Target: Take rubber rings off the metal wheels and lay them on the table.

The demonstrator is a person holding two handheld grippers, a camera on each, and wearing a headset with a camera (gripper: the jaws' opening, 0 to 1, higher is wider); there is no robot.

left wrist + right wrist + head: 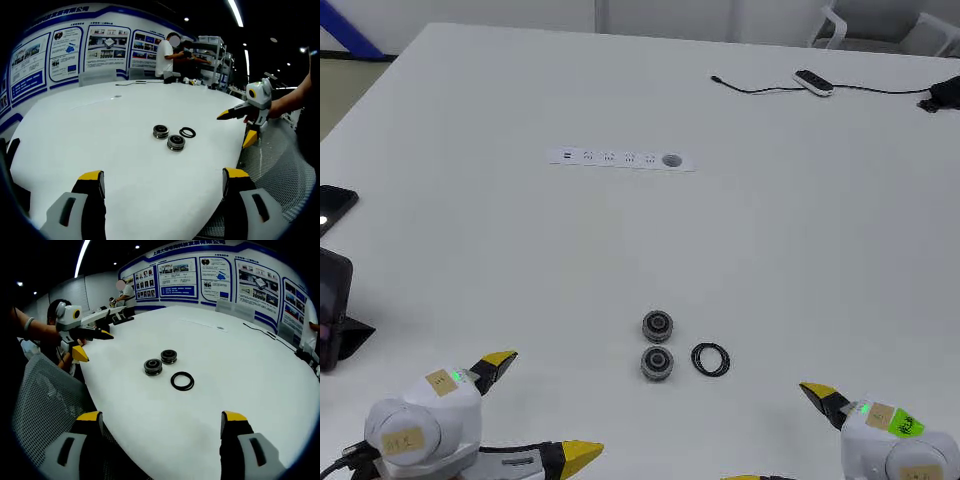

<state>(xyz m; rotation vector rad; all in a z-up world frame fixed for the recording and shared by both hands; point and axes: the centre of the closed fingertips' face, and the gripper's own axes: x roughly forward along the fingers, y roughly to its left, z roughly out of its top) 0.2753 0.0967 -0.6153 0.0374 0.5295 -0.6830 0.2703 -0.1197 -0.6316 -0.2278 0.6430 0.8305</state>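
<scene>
- near the front edge of the white table (770, 230), in the head view, two metal wheels lie flat just beside each other; the far wheel (657, 325) sits right behind the near wheel (657, 363), with a sliver of table between them
- one black rubber ring (710, 359) lies flat on the table just right of the near wheel; close, but not touching it as far as i can see
- both wheels have a dark band round the rim; too small to tell if that's a ring on them
- left gripper (541, 407) hovers at the lower left of the head view; yellow-tipped jaws wide apart, nothing between them; well apart from the wheels
- right gripper (785, 436) is at the lower right; jaws spread too, holding nothing; one yellow tip points roughly toward the ring but is clear of it
- left gripper view: its own jaws stand wide, wheels and ring out ahead on the table; the right gripper comes in from the right with its jaws apart
- right gripper view: the ring is the nearest of the three, wheels just past it; the left gripper comes in from the left, also gaping
- further back on the table: a white power strip (620, 158); a small remote (813, 82) on a black cable; a dark phone (335, 205) at the left edge
- background: blue-and-white wall posters (200, 275); a grey mesh chair (45, 390)
</scene>
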